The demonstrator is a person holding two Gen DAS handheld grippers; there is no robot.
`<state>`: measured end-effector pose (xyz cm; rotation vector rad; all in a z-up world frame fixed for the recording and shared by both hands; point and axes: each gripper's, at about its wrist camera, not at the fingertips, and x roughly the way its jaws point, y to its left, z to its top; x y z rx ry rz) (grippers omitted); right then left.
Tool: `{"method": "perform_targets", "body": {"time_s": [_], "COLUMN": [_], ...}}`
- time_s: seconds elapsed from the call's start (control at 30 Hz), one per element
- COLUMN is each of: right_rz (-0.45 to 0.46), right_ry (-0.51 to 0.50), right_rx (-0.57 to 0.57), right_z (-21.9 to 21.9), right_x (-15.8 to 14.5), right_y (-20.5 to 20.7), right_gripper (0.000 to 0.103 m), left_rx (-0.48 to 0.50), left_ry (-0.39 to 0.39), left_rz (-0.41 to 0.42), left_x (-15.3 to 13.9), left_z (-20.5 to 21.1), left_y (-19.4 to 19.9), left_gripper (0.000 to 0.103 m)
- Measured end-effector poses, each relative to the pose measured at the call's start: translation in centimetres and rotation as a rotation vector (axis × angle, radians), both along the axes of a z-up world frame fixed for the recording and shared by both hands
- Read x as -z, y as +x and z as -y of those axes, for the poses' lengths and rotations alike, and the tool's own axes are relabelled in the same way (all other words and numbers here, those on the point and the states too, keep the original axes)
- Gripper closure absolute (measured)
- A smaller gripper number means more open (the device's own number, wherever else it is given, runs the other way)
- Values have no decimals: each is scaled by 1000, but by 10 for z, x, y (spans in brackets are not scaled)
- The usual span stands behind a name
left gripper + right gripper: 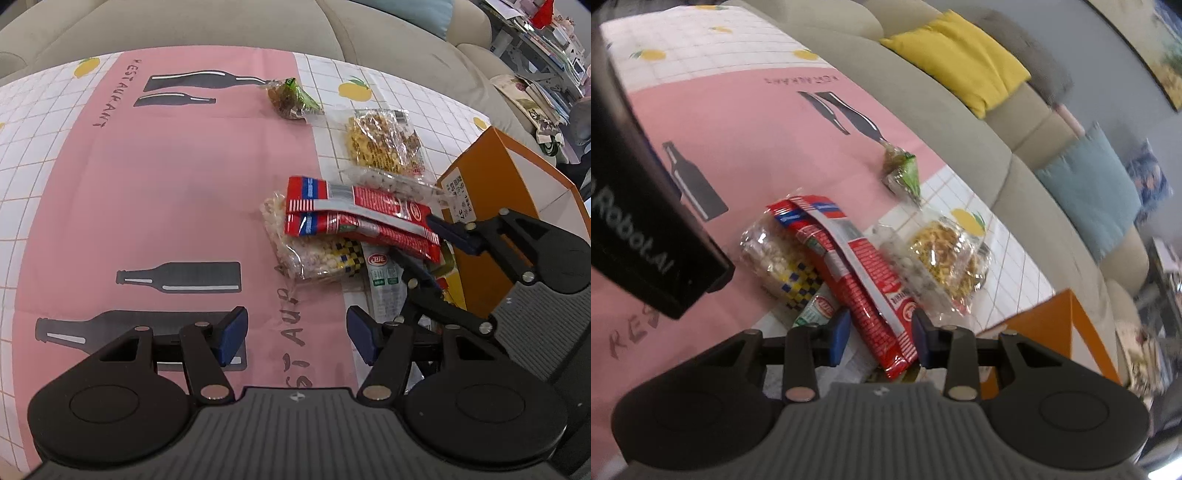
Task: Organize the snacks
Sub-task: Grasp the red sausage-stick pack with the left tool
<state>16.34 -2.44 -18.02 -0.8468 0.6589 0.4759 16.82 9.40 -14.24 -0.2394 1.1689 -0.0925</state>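
My right gripper (880, 334) is angled down over the snack pile by the orange box (1049, 321), fingers either side of the red packet's (864, 277) end; can't tell if they're pinching it. My left gripper (297, 334) hangs open over the pink tablecloth (166, 192), holding nothing.

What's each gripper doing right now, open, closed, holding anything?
Left gripper: open, nothing between its fingers, above the pink tablecloth.
Right gripper: astride the end of the red snack packet; whether the pads press on it cannot be told.
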Motion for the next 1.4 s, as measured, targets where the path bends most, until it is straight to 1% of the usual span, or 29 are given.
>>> {"method": "perform_targets", "body": {"time_s": [0.03, 0.07, 0.1, 0.2, 0.3, 0.37, 0.43, 0.53, 0.63, 0.77, 0.83, 0.93, 1.0, 1.1, 1.17, 1.27, 1.33, 1.4], "right_rz": [-12, -25, -27, -38, -51, -70, -107, -193, -286, -345, -345, -340, -354, -324, -300, -267, -284, -292], "right_ry": [4, 8, 10, 51, 110, 172, 242, 320, 349, 363, 359, 339, 340, 332, 325, 302, 295, 280], "right_rx": [-7, -3, 7, 32, 62, 97, 151, 212, 255, 274, 266, 244, 242, 244, 253, 320, 379, 419], "right_z": [0, 0, 1, 7, 13, 19, 27, 37, 39, 33, 28, 24, 27, 36, 45, 56, 62, 64], "right_x": [1, 2, 3, -1, -15, -32, -48, -61, -54, -35, -27, -22, -24, -34, -39, -37, -32, -25], "right_y": [0, 1, 2, 2, -1, -6, -11, -22, -38, -57, -65, -71, -72, -78, -82, -78, -69, -62], "right_gripper": [82, 89, 90, 97, 100, 101, 101, 102, 102, 102, 102, 100, 99, 98, 85, 85, 85, 85], "left_rx": [2, 3, 5, 8, 8, 9, 9, 5, -7, -20, -22, -16, -17, -29, -38, -63, -75, -86], "left_ry": [0, 0, 0, 2, -1, -13, -31, -70, -136, -209, -213, -222, -229, -234, -250, -241, -243, -227], "left_rz": [-2, -4, -5, -3, 4, 3, 0, -2, -3, -39, -58, -72, -79, -88, -94, -113, -123, -135], "left_x": [1, 1, 2, 0, -2, -3, -4, -7, -9, -5, -1, 3, 5, 8, 12, 20, 25, 29], "left_z": [1, 2, 2, 3, 3, 3, 3, 4, 3, 6, 9, 16, 19, 22, 25, 28, 32, 35], "left_y": [-1, -2, -3, -5, -9, -11, -14, -20, -27, -36, -38, -40, -40, -39, -37, -34, -34, -32], "left_gripper": [31, 31, 31, 31, 31, 32, 34, 35, 36, 37, 37, 38, 40, 41, 41, 41, 41, 41]}}
